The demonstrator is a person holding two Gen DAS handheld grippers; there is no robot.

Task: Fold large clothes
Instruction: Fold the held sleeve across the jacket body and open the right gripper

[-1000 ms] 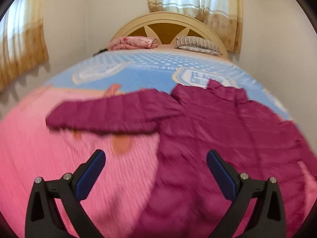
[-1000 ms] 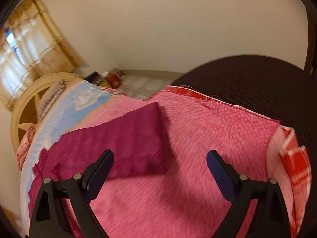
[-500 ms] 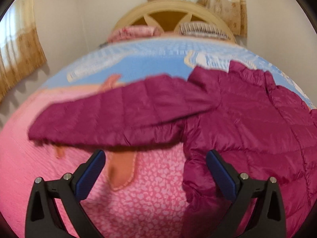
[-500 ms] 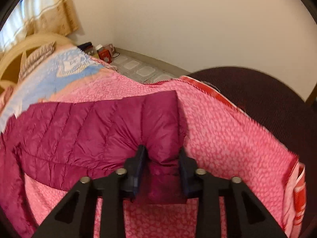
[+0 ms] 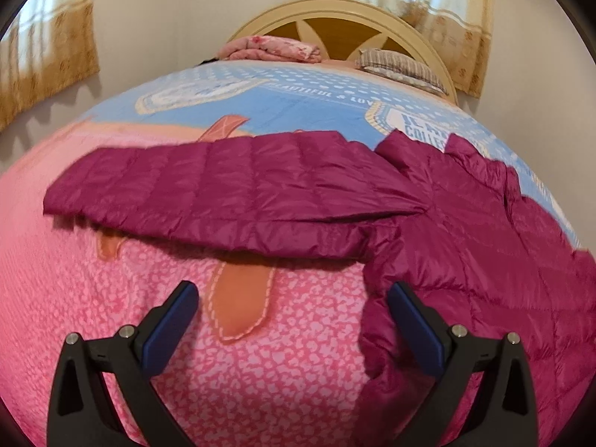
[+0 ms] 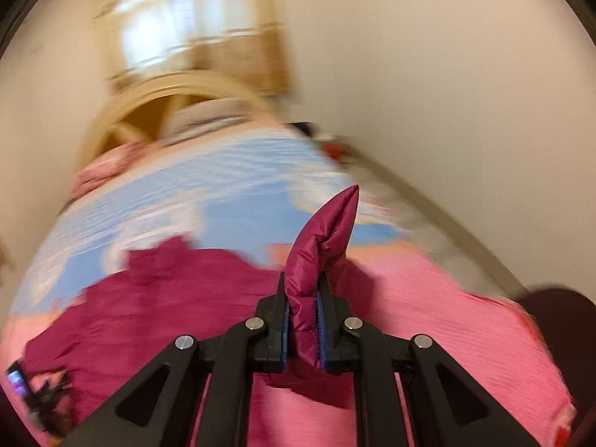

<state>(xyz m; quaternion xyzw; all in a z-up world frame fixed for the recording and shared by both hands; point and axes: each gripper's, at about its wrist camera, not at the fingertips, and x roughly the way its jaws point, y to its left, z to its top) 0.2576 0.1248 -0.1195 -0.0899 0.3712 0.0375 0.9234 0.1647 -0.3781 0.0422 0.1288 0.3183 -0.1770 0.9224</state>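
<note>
A magenta quilted jacket [image 5: 484,231] lies spread on the bed, its one sleeve [image 5: 223,186] stretched out to the left across the pink bedspread [image 5: 260,391]. My left gripper [image 5: 294,316] hangs open just above the bedspread below that sleeve, and its right finger [image 5: 413,320] is next to the jacket's side edge. In the right wrist view my right gripper [image 6: 302,309] has its jaws closing tight on the other sleeve's cuff [image 6: 327,231], which sticks up between the pads. It is lifted over the jacket body [image 6: 167,290].
A cream headboard [image 5: 335,15], a folded pink blanket [image 5: 272,46] and a striped pillow [image 5: 398,65] are at the far end of the bed. Curtains hang left and behind. A dark chair [image 6: 558,305] stands at the bed's right edge, near the wall.
My right gripper shut on the sleeve cuff, then swung up and across with it, rolling. The left gripper moved lower and closer to the jacket's left sleeve, staying open.
</note>
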